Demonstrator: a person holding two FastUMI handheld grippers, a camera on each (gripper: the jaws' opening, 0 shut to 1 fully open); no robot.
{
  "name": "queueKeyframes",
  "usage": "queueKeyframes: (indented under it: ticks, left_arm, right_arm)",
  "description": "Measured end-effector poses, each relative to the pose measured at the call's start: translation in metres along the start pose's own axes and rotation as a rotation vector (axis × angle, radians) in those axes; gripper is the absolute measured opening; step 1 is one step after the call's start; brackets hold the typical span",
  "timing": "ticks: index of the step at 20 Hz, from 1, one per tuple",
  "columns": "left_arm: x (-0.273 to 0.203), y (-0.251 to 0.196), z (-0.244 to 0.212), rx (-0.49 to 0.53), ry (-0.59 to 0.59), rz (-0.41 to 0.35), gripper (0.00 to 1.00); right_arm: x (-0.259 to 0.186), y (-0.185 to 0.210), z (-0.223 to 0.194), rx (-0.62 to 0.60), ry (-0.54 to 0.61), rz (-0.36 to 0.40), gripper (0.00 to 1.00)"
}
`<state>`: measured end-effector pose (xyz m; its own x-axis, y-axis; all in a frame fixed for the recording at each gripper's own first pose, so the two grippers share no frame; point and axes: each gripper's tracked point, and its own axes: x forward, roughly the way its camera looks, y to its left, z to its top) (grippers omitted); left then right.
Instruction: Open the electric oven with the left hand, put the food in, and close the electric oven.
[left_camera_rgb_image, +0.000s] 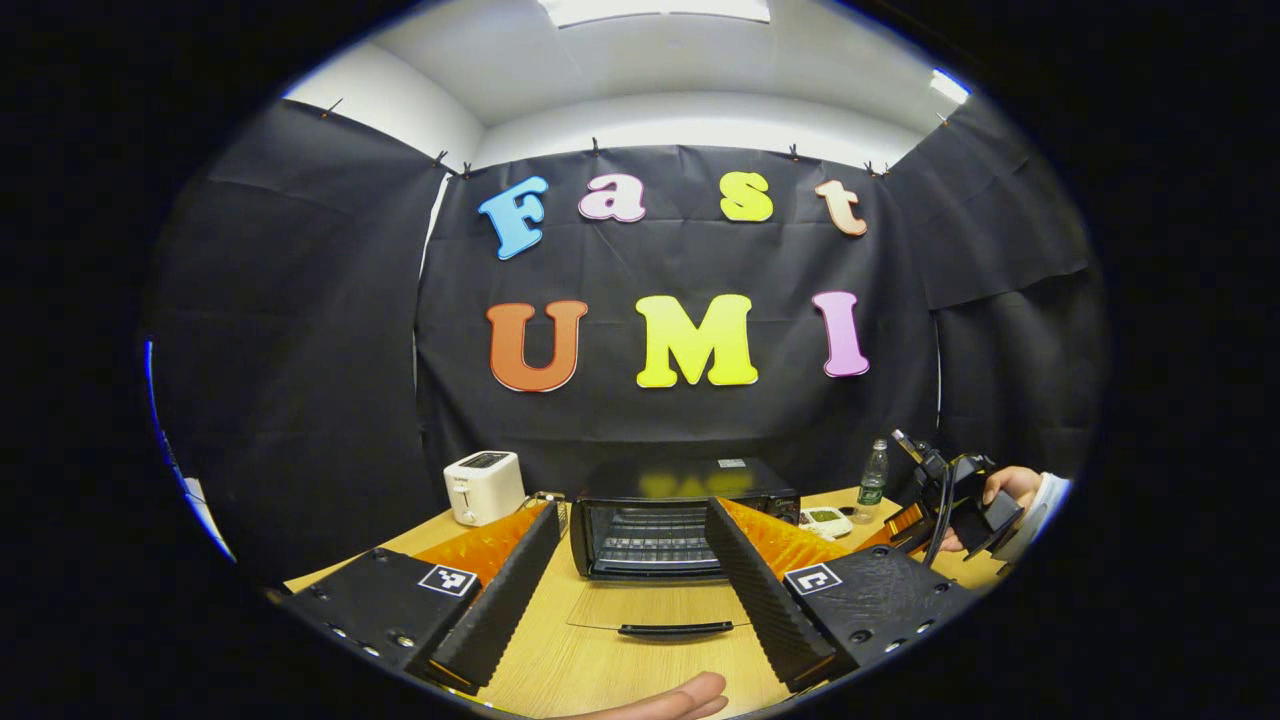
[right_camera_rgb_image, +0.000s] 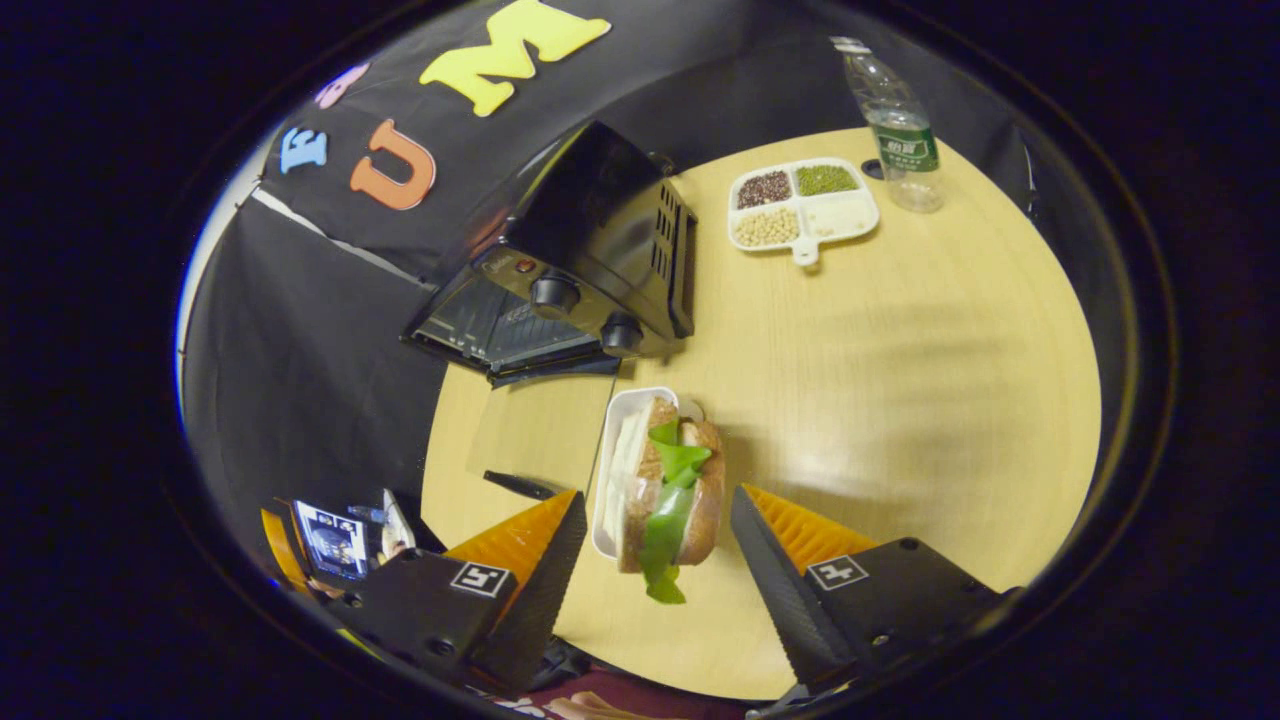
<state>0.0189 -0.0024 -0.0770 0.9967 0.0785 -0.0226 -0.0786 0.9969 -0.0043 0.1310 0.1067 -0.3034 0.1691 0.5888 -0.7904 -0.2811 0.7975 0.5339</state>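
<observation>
Two jaws in play, both wide open, neither holding anything. My right gripper (right_camera_rgb_image: 655, 560) hangs above the sandwich (right_camera_rgb_image: 668, 490), jaws straddling it with clear gaps on both sides, no contact. Sandwich sits on edge in a white tray (right_camera_rgb_image: 610, 450) on the bench (right_camera_rgb_image: 900, 400), just in front of the oven's (right_camera_rgb_image: 580, 260) knob end and beside its dropped door. Its long axis runs along my jaw line, away from me toward the oven, so closing pinches across the bread faces. Looks like the grasp step; oven is already open.

My left gripper (left_camera_rgb_image: 640, 590) faces the oven cavity (left_camera_rgb_image: 650, 535) square on, door (left_camera_rgb_image: 660, 605) lying flat on the bench between my jaws, handle (left_camera_rgb_image: 675, 629) nearest me. Right gripper is clearly the nearer one to the food; the left is over at the door.

Behind the oven: toaster (left_camera_rgb_image: 483, 486) to its left, water bottle (right_camera_rgb_image: 893, 125) and a divided dish of grains (right_camera_rgb_image: 803, 203) to its right. Bottle label and oven badge are too small to read; fiducial tags on the gripper bodies carry no text.
</observation>
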Motion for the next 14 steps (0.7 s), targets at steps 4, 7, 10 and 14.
queueKeyframes:
  ticks: [4,7,10,14]
  left_arm:
    - [-0.003,0.004,-0.006,0.007,0.019,0.012,0.96]
    - [-0.004,0.006,-0.007,0.006,0.021,0.015,0.96]
    - [-0.006,0.013,-0.008,0.007,0.024,0.024,0.96]
    - [-0.012,0.021,-0.01,-0.021,0.028,0.025,0.96]
  right_arm:
    - [0.018,-0.005,-0.001,0.044,0.05,0.024,0.77]
    - [0.025,-0.004,-0.007,0.079,0.087,0.054,0.64]
    - [0.024,0.0,-0.008,0.078,0.067,0.064,0.49]
    - [0.011,0.007,-0.014,0.089,0.036,0.055,0.42]
